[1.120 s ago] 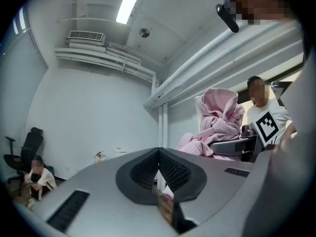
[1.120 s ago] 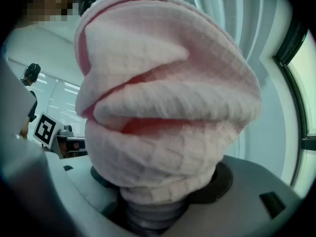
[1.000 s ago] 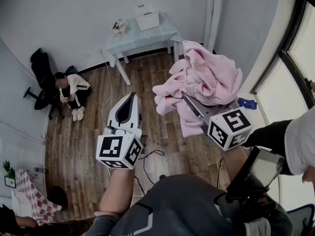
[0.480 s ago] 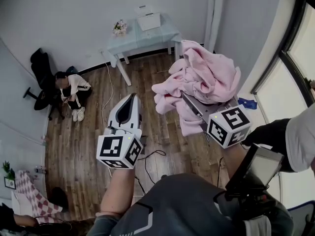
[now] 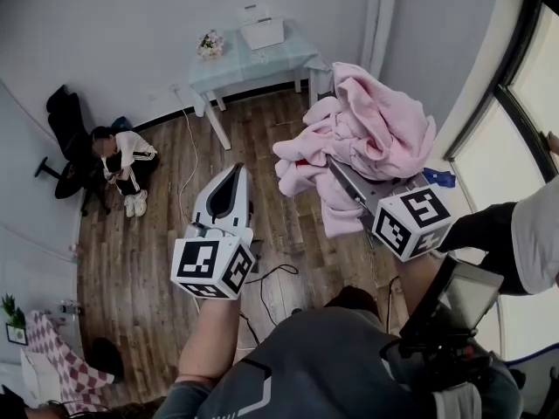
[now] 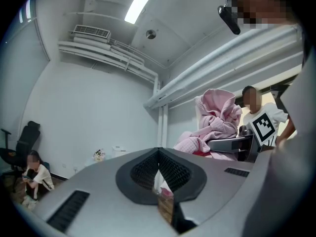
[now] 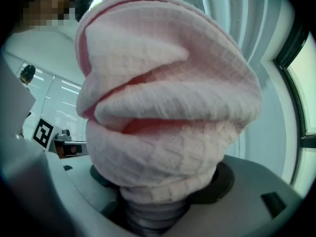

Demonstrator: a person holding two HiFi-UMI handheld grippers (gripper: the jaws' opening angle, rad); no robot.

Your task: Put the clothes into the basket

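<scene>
A bulky pink waffle-knit garment (image 5: pixel 371 133) is bunched up in the air at the right of the head view. My right gripper (image 5: pixel 339 175) is shut on it, and the cloth hides the fingertips. In the right gripper view the pink garment (image 7: pixel 168 107) fills nearly the whole picture above the right gripper (image 7: pixel 158 184). My left gripper (image 5: pixel 234 171) is held up left of the bundle, shut with nothing in it. From the left gripper view the left gripper (image 6: pixel 159 154) has its pads together, and the pink garment (image 6: pixel 217 125) hangs beyond to the right. No basket is in view.
A pale blue table (image 5: pixel 288 59) with flowers (image 5: pixel 210 45) and a white box (image 5: pixel 262 31) stands by the back wall. A person (image 5: pixel 122 160) sits on the wooden floor beside a black chair (image 5: pixel 65 125). Cables (image 5: pixel 262 278) lie below. Another person's dark sleeve (image 5: pixel 485 230) is at the right, near the window.
The pink garment and my right gripper have shifted slightly to the right. My left gripper has stayed where it was.
</scene>
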